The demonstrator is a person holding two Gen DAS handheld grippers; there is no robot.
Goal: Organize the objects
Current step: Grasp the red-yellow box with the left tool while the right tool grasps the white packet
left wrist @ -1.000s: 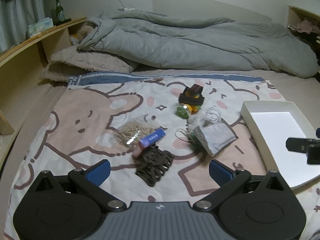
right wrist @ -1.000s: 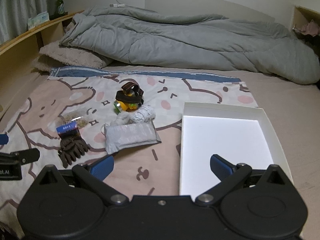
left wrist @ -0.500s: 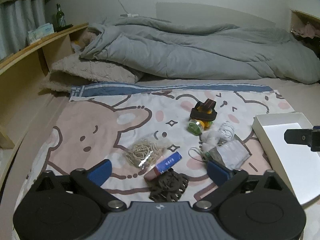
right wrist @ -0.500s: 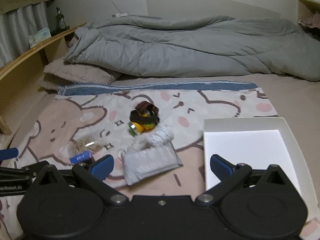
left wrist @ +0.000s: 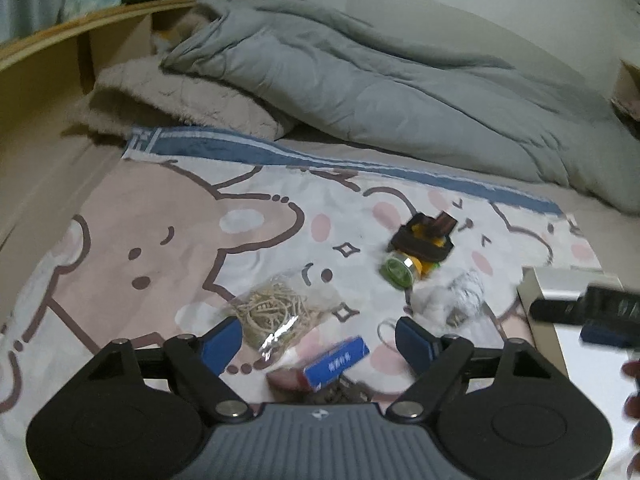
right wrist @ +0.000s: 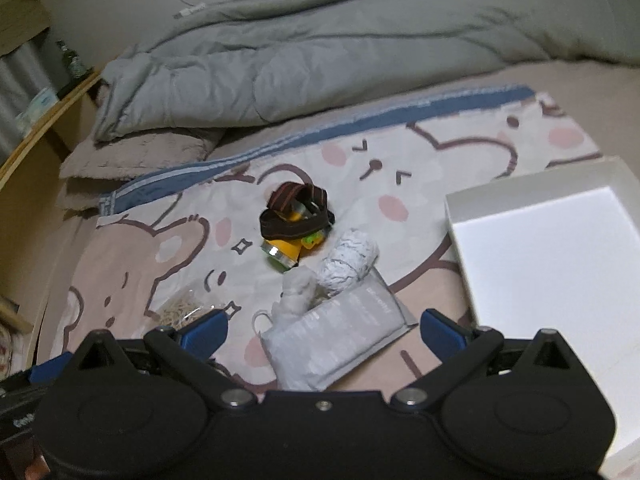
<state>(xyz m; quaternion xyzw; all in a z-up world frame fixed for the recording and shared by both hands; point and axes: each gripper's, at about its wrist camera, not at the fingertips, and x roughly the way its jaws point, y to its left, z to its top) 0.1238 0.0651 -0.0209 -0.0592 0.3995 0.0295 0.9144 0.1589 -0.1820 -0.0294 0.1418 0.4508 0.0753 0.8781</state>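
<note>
Lying near the left edge of the bear blanket (left wrist: 160,240) on the bed is a clear bag of rubber bands (left wrist: 272,316). The left gripper (left wrist: 318,342) is held just above it with fingers wide and nothing between them. A blue box (left wrist: 336,362) is seen beside the bag. A yellow headlamp (right wrist: 296,224) sits in the middle. A grey pouch (right wrist: 336,340) is found under the right gripper (right wrist: 324,330), whose fingers are wide too. A white tray (right wrist: 556,256) is set at the right edge.
</note>
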